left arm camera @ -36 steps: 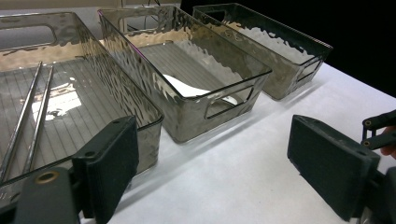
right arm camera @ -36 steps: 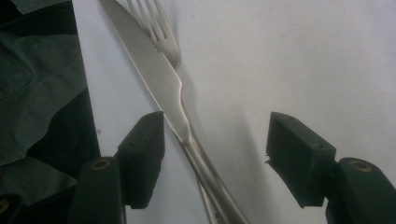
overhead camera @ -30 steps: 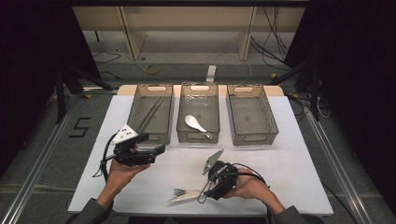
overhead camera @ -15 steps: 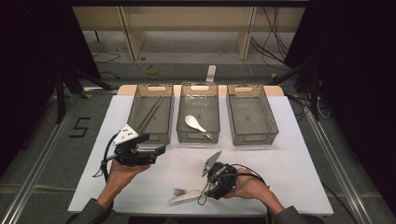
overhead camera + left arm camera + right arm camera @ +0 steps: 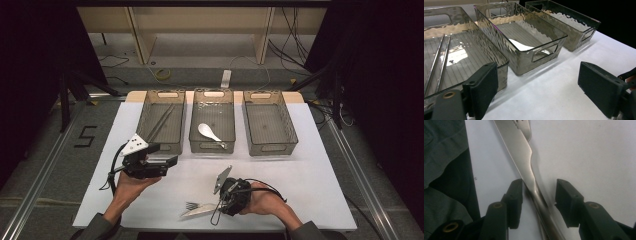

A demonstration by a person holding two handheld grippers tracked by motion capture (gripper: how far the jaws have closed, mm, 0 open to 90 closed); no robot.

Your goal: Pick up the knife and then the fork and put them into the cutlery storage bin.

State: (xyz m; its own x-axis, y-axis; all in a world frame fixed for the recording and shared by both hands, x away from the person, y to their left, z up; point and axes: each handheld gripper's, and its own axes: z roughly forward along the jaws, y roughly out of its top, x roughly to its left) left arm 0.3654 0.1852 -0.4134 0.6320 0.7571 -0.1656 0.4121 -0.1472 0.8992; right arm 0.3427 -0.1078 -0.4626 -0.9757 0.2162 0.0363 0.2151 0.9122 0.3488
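A steel knife [image 5: 521, 152] lies on the white table cover near the front edge, with a fork [image 5: 525, 126] beside its blade. In the high view the knife [image 5: 197, 211] and fork [image 5: 191, 204] lie just left of my right gripper [image 5: 218, 206]. My right gripper [image 5: 539, 195] straddles the knife's handle. Its jaws have just been closing; the left pad [image 5: 515, 195] is at the knife's edge and the right pad [image 5: 564, 197] still stands off it. My left gripper [image 5: 172, 161] hovers open and empty in front of the left bin; its fingers [image 5: 484, 87] stand wide apart.
Three clear bins stand in a row at the back. The left bin [image 5: 141, 120] holds two thin metal sticks [image 5: 439, 65], the middle bin [image 5: 213, 150] a white spoon [image 5: 209, 132], and the right bin [image 5: 270, 149] holds nothing. A dark sleeve [image 5: 444, 157] lies left of the knife.
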